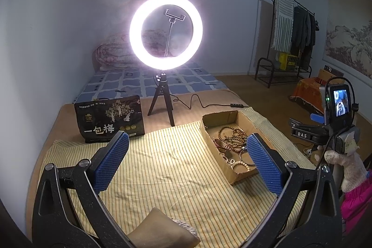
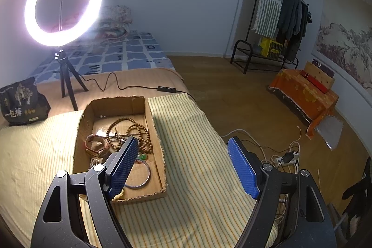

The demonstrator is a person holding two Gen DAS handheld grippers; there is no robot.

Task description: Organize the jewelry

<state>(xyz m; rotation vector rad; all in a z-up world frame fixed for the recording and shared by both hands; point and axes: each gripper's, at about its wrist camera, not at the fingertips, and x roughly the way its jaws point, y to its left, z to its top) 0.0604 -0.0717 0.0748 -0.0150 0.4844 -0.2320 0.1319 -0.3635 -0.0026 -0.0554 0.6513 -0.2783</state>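
Note:
A shallow cardboard box [image 2: 116,105] lies on a yellow striped cloth [image 2: 197,131]. It holds brown wooden bead strings [image 2: 130,131], a red-brown watch [image 2: 97,145], a thin metal bangle [image 2: 141,179], green beads [image 2: 142,156] and pale bead bracelets [image 1: 237,164]. My right gripper [image 2: 183,166] hovers open over the cloth just right of the box, with its left finger overlapping the box's near end. My left gripper [image 1: 186,155] stands open over bare cloth to the left of the box [image 1: 223,117]. Neither holds anything.
A lit ring light [image 1: 166,31] on a small tripod stands behind the box, its cable [image 2: 109,83] trailing right. A black snack bag [image 1: 109,117] sits at the back left. The cloth drops off at the right to a floor with a power strip [image 2: 286,158]. A tan cushion [image 1: 162,229] lies near me.

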